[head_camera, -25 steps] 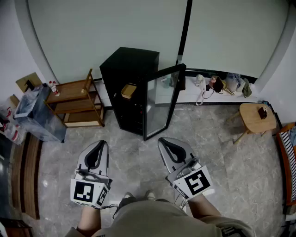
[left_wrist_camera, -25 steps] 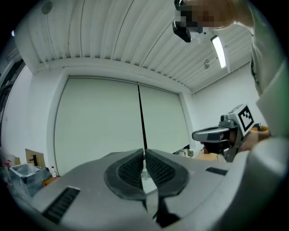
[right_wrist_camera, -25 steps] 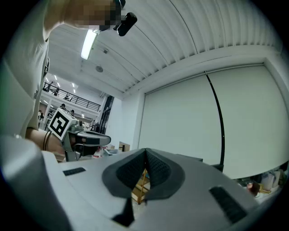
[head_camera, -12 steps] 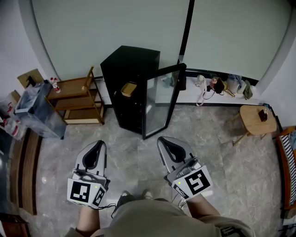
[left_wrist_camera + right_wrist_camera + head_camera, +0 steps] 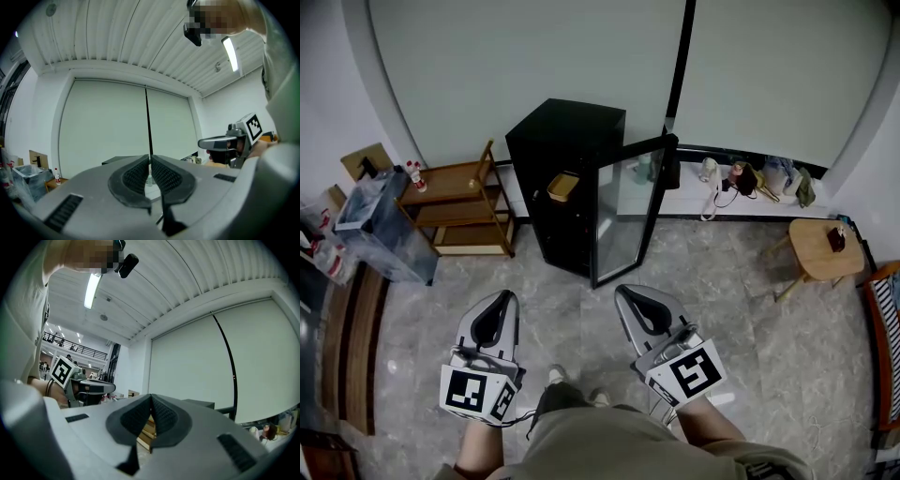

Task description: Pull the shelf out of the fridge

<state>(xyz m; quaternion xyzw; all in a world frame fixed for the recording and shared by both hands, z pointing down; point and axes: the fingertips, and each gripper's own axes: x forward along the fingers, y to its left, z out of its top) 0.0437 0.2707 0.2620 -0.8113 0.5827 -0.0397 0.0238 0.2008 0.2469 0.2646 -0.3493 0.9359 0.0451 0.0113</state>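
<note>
A small black fridge (image 5: 565, 150) stands against the far wall with its glass door (image 5: 630, 211) swung open toward me. Inside its opening something yellowish (image 5: 562, 185) shows, perhaps on a shelf; I cannot tell more. My left gripper (image 5: 502, 300) and right gripper (image 5: 628, 292) hover low over the floor, well short of the fridge, both shut and empty. The left gripper view shows its tips (image 5: 150, 161) meeting, with the fridge top (image 5: 123, 160) behind. In the right gripper view the tips (image 5: 151, 398) also meet.
A wooden shelf unit (image 5: 459, 202) stands left of the fridge, with a plastic crate (image 5: 375, 230) in front of it. A low ledge (image 5: 741, 178) with bags and a small wooden stool (image 5: 820, 242) are on the right. Grey tiled floor lies between me and the fridge.
The view has shifted slightly; the fridge sits a little lower in the frame. Both grippers stay shut, side by side, in nearly the same place.
</note>
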